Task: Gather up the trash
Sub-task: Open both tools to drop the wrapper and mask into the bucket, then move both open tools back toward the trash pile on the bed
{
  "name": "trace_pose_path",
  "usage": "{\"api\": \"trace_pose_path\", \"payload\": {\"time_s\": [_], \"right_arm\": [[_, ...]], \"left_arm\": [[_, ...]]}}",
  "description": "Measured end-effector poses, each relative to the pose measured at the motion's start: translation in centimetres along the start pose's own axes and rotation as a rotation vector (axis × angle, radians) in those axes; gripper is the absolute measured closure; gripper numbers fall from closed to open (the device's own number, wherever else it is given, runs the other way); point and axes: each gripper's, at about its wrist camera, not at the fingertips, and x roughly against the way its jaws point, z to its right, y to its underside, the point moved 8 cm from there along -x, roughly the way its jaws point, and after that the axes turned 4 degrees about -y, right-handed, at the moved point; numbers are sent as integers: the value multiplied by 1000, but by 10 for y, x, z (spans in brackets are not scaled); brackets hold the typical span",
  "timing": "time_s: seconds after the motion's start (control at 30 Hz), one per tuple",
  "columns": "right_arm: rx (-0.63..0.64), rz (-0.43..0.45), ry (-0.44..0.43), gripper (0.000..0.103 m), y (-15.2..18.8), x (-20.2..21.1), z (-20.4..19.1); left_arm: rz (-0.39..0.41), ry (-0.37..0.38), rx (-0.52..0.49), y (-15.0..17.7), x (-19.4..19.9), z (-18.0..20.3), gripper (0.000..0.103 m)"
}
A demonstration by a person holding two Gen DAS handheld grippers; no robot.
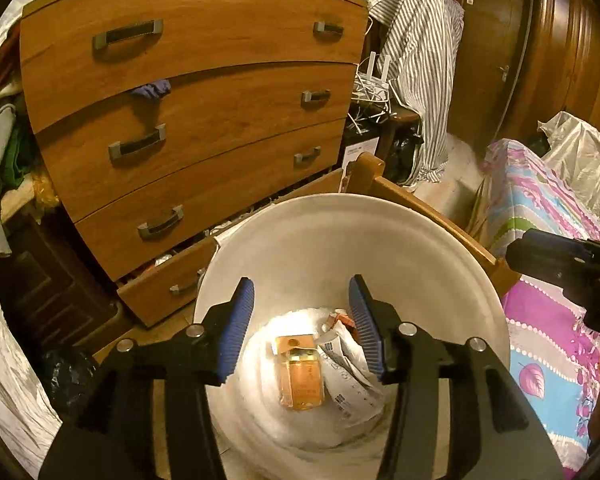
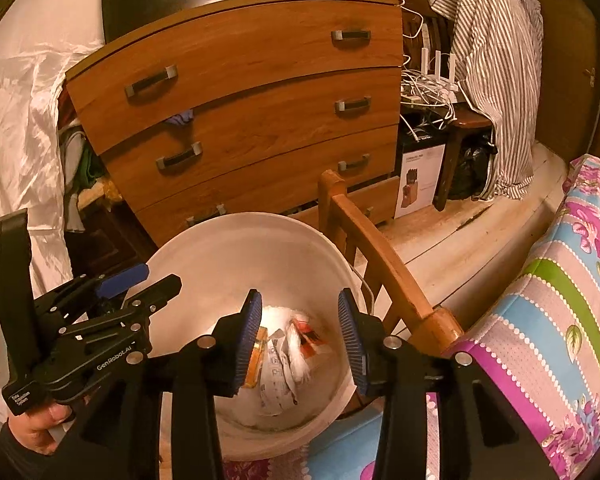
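Left wrist view: the left gripper [image 1: 302, 320] hangs with jaws parted and empty over the round white plastic bin [image 1: 300, 232]; an orange box [image 1: 300, 372] and crumpled printed paper [image 1: 350, 376] lie on its bottom.

Right wrist view: the right gripper [image 2: 300, 336] hangs above the same bin, jaws apart, gripping nothing.

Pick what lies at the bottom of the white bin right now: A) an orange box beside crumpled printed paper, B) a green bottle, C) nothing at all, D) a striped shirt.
A: in the left wrist view the orange box lies on the floor of the white bin beside crumpled printed paper, below the open fingers.
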Motion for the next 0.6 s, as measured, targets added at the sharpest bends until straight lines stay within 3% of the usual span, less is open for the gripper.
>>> {"api": "trace_pose_path", "payload": {"time_s": [0.17, 0.33, 0.43, 0.6], "right_arm": [[-9, 38, -3, 62, 3, 24, 3], [-23, 118, 18, 59, 24, 79, 16], [-37, 180, 51, 48, 49, 125, 30], [-94, 255, 134, 41, 116, 208, 70]], "left_arm": [[17, 3, -26, -1, 9, 10, 55], [36, 53, -57, 5, 31, 39, 55], [50, 109, -95, 13, 48, 72, 55], [54, 233, -191, 38, 76, 147, 51]]}}
